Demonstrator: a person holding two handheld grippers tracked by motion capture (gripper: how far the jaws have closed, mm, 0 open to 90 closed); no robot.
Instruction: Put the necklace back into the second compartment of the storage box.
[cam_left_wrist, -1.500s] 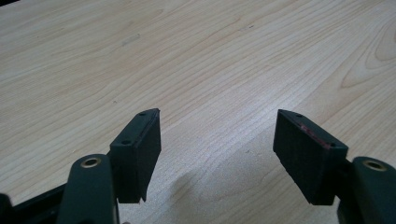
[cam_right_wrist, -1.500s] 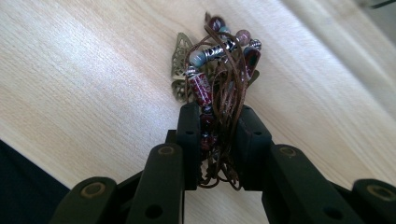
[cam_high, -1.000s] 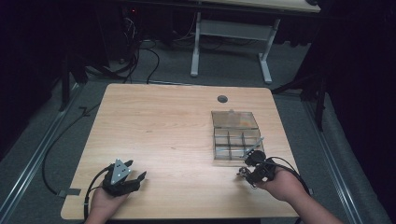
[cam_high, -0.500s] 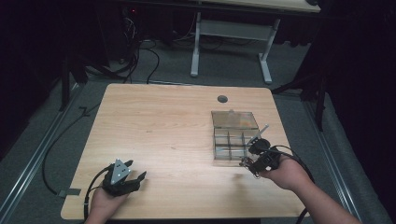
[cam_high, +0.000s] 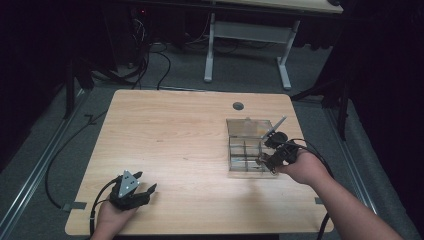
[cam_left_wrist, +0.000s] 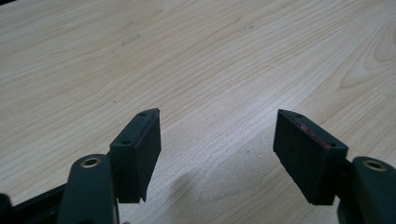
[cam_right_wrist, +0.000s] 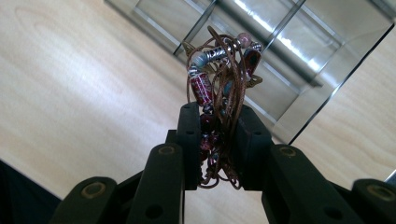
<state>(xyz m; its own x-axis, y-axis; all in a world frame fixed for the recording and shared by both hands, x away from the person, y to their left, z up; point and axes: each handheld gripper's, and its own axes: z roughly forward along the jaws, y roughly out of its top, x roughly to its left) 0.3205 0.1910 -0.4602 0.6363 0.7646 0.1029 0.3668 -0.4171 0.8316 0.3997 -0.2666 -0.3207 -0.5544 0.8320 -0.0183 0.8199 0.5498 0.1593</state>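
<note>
We have the beaded cord bracelet (cam_right_wrist: 219, 88) clamped between the jaws of the right tool (cam_right_wrist: 218, 142), bunched into a tangle of brown cord and red and silver beads. It hangs above the near right part of the clear compartment box (cam_high: 250, 127), which sits on the right side of the counter (cam_high: 175, 135) with its lid up. The pickup looks done; lowering the bracelet into 1 compartment and releasing remain. Our left tool (cam_left_wrist: 217, 154) rests at the near left, jaws apart, gripping nothing.

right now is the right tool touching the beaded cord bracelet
Touching. The right gripper view shows the right tool with both pads pressed on the bunched beaded cord bracelet.
</note>
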